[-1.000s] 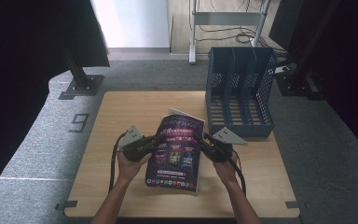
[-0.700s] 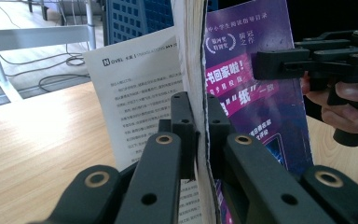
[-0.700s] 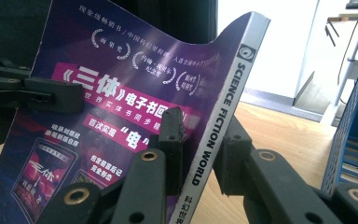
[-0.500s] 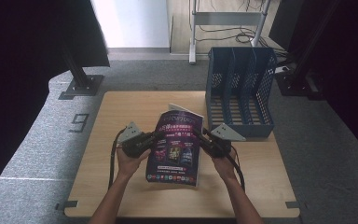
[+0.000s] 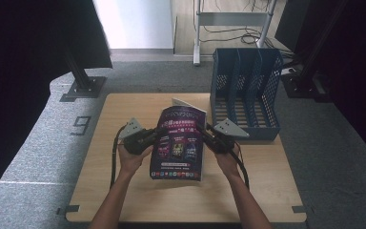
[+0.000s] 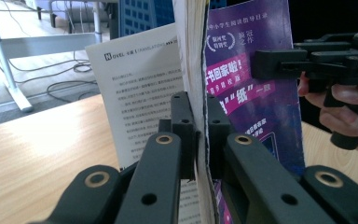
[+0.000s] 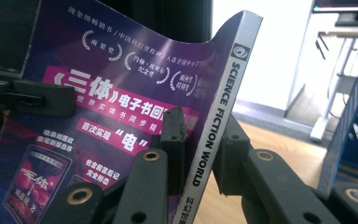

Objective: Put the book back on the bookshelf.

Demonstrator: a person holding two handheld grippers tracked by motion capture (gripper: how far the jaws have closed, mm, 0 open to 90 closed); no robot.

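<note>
Both tongs are clenched on one magazine [image 5: 180, 143], which we find at the centre of the high view, lifted above the wooden table [image 5: 124, 191] and tilted with its purple cover toward the camera; the left gripper [image 5: 153, 136] grips its left edge, and in the left gripper view the jaws close on the open page edge, the cover on one side and the pages on the other; the right gripper [image 5: 208, 136] takes the opposite edge, and in the right gripper view its jaws straddle the white spine printed SCIENCE FICTION WORLD, though we cannot tell whether both jaws press fully against it. We judge that two opposed grips are used because a thin, limp magazine sags when held from one side; even so the cover bows slightly in the right gripper view. Behind the magazine, a white printed sheet [image 6: 135, 88] stands up, apparently a loose back page. At the upper right of the high view sits a blue file rack [image 5: 245, 90] with upright slots, near the magazine but apart from it; we suspect that holding the magazine near upright suits sliding it into a slot.
</note>
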